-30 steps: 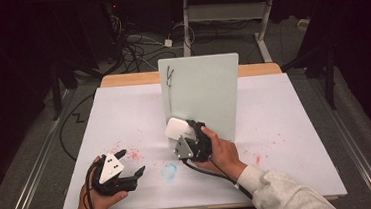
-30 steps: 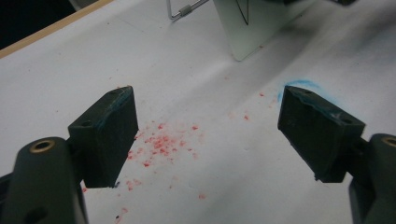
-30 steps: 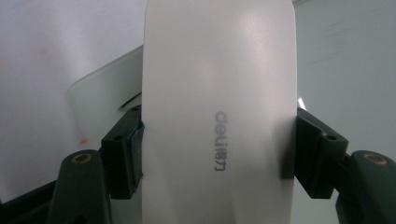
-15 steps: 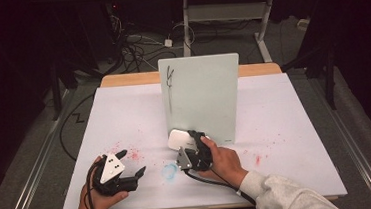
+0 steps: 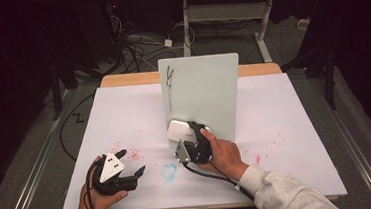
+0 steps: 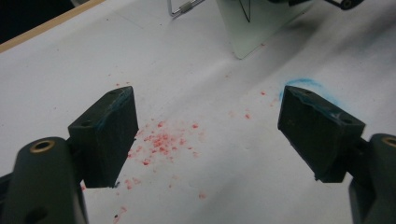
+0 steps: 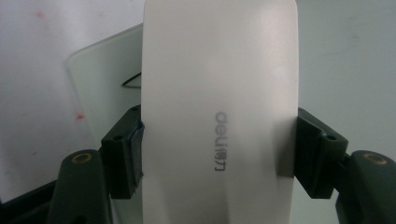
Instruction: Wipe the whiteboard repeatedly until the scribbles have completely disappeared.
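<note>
A: Start at the bottom of the high view. What sits nearest the person?

B: The left tongs (image 5: pixel 131 171), low and left of centre in the frame, resting in the left hand (image 5: pixel 96 197) on the white surface (image 5: pixel 295 126). Their jaws stand wide apart with nothing between them. In the left gripper view I see only red specks (image 6: pixel 161 144) on the surface between the two black pads.

A: And just past them?

B: A small blue smudge (image 5: pixel 169 171) on the surface, near the bottom centre of the high view. In the left gripper view it curves just above the jaw at the right.

A: Where is the eraser?

B: Right at the centre of the high view. The right tongs (image 5: pixel 181 141) are clamped on the white eraser (image 5: pixel 181 130), held by the right hand (image 5: pixel 222 154). In the right gripper view the eraser (image 7: pixel 219 107) runs up the middle of the frame, both pads pressed on its long sides, grey lettering on its face.

A: What is behind it?

B: A pale board (image 5: pixel 203 95) stands upright on the surface, centre of the frame. The eraser lies against its lower left part. A black scribble (image 5: pixel 170 75) marks the board's upper left corner.

A: Farther still?

B: A wooden edge (image 5: pixel 131 79) of the surface, then cables (image 5: pixel 138 45) on the floor in the upper part of the frame.
</note>
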A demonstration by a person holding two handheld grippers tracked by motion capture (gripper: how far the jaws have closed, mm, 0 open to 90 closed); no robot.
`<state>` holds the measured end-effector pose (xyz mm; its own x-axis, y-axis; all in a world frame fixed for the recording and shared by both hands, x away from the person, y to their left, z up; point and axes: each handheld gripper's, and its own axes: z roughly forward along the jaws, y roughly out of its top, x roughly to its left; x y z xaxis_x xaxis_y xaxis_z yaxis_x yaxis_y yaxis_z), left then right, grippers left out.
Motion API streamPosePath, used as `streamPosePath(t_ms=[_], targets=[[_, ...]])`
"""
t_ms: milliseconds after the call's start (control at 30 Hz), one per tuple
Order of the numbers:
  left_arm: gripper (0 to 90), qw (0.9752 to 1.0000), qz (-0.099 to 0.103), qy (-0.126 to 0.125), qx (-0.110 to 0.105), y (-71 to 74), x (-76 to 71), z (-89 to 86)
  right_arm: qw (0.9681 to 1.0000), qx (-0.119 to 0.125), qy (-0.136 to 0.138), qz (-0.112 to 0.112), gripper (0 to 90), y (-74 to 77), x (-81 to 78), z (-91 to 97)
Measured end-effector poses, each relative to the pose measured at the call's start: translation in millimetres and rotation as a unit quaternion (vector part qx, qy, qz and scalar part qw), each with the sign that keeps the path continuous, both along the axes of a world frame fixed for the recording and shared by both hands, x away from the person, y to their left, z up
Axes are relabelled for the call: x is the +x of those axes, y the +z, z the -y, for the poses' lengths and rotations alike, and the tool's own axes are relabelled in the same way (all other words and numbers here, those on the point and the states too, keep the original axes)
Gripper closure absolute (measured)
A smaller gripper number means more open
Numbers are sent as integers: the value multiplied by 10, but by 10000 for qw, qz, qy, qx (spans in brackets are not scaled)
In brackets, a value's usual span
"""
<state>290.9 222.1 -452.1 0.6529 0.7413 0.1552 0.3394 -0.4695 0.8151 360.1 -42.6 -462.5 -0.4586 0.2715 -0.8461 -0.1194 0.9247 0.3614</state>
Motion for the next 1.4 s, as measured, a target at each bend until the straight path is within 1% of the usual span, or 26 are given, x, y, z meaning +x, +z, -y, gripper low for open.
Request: streamPosePath(t_ms=[67,133,167,200,267,333,367,467,500,533,567,633,700,733,767,833,867,933,967,1000,1067,1167,1233,1267,1333,1400], targets=[[196,10000,2,-9,13,-1,-2,5,9997,-238,75,-45,311,-45,-20,-21],[196,10000,7,-18,38,1,-4,5,9990,-395,158,-134,311,-81,-36,-30],[196,10000,7,-16,35,1,-5,4,9986,-474,162,-149,310,-99,-46,-33],[195,10000,-2,-14,13,-2,-4,5,9983,-523,220,-100,310,-125,-49,-36],[195,10000,-9,-12,21,-6,-2,9,9974,-618,270,-252,310,-164,-69,-35],[196,10000,-11,-26,32,-5,-3,14,9963,-789,287,-188,311,-241,-104,-44],[196,10000,-14,-25,36,-5,-4,15,9964,-781,300,-143,311,-250,-109,-42],[196,10000,-20,-18,24,-7,1,14,9965,-745,293,-227,310,-226,-96,-43],[196,10000,-23,-15,33,-8,3,15,9967,-746,288,-169,310,-238,-98,-57],[196,10000,-22,-20,44,-7,4,15,9963,-791,276,-170,310,-241,-102,-74],[196,10000,-21,-25,46,-6,4,17,9967,-759,276,-121,310,-252,-104,-93],[196,10000,-15,-34,58,-3,4,19,9964,-779,311,-85,310,-253,-101,-147],[196,10000,-11,-39,49,-2,2,18,9970,-711,293,-81,310,-247,-100,-197],[196,10000,-15,-33,45,-3,2,17,9969,-719,308,-35,310,-242,-94,-215],[196,10000,-15,-29,40,-4,1,14,9972,-704,261,-42,310,-243,-99,-223],[196,10000,-12,-21,6,-6,1,5,9974,-673,249,-21,311,-228,-91,-212],[196,10000,-15,-15,8,-7,0,1,9972,-715,237,20,311,-220,-87,-200],[196,10000,-17,-16,32,-4,-4,-10,9971,-734,200,0,311,-190,-78,-149],[196,10000,-5,1,8,-4,-9,-13,9973,-719,162,33,311,-180,-73,-115],[196,10000,-2,2,4,-3,-11,-15,9976,-683,94,-12,311,-162,-72,-68],[196,10000,-8,18,-18,-3,-12,-19,9975,-712,-10,-5,311,-124,-63,-2],[196,10000,-3,28,-8,1,-14,-15,9979,-633,-116,92,311,-67,-37,87],[196,10000,-4,24,23,2,-13,-7,9983,-525,-207,160,311,-41,-29,94],[196,10000,-7,20,35,1,-12,-5,9980,-529,-224,245,311,-20,-19,86],[196,10000,-13,16,38,0,-10,-4,9987,-390,-263,211,311,31,1,56],[196,10000,-18,19,35,-1,-9,-5,9988,-360,-214,255,311,56,15,20]])
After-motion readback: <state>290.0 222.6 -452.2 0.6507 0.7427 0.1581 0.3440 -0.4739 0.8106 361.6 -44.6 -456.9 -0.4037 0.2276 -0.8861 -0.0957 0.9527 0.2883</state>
